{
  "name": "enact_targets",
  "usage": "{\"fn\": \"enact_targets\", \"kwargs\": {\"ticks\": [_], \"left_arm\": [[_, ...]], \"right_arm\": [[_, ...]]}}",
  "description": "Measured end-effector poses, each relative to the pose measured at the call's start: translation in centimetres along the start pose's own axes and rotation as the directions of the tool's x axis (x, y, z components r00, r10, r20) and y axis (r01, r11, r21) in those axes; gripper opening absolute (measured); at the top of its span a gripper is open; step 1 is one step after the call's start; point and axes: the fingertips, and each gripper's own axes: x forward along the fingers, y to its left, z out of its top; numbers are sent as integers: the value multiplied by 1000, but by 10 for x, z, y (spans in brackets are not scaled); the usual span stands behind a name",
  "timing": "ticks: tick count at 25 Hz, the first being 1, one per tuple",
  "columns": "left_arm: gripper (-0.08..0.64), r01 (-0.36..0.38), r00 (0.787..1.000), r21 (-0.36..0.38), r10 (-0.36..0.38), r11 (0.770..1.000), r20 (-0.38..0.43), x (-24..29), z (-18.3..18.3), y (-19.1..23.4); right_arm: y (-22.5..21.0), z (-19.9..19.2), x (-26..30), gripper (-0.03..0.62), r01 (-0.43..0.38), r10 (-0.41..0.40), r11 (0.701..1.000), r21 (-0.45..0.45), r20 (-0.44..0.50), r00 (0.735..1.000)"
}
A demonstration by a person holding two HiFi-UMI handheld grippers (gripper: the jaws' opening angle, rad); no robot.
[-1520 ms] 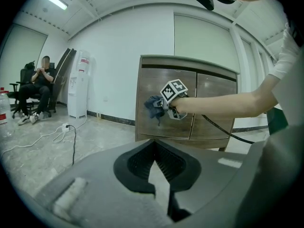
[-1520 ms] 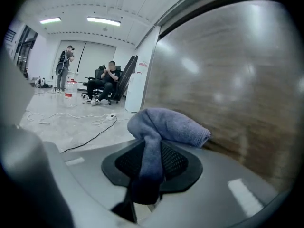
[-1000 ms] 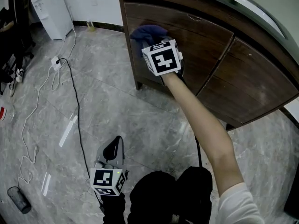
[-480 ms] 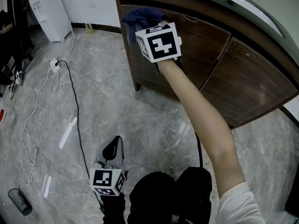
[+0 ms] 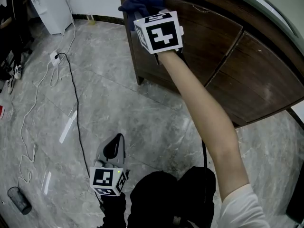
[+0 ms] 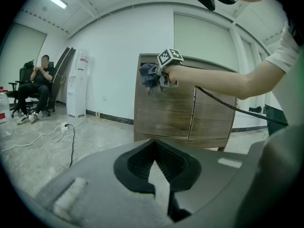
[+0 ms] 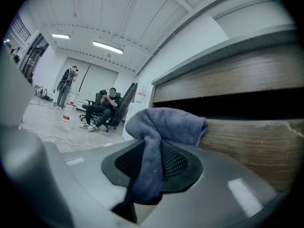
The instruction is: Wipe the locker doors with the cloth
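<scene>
The soft, bunched blue-grey terry cloth (image 7: 164, 122) sits clamped in the right gripper (image 7: 151, 167), against the upper left corner of the dark brown, wood-grained locker door (image 5: 204, 37). The left gripper (image 6: 156, 160), well apart from that door, is clenched on nothing.

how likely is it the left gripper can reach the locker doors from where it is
Probably not without a step closer: the left gripper hangs low by the person's legs, bare floor between it and the locker doors. Nothing blocks the way, though.
</scene>
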Motion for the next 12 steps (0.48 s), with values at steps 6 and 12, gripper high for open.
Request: {"fn": "enact_targets", "kwargs": {"ticks": [6,12], "left_arm": [[0,-2,1000,-7,2,1000,-11,4,-4,3],[0,-6,1000,-10,6,1000,-14,6,-6,8]], "right_arm": [[13,-43,16,103,-22,21,1000,-15,-46,999],[38,-95,25,103,-62,60,998,-7,-121,991]]}}
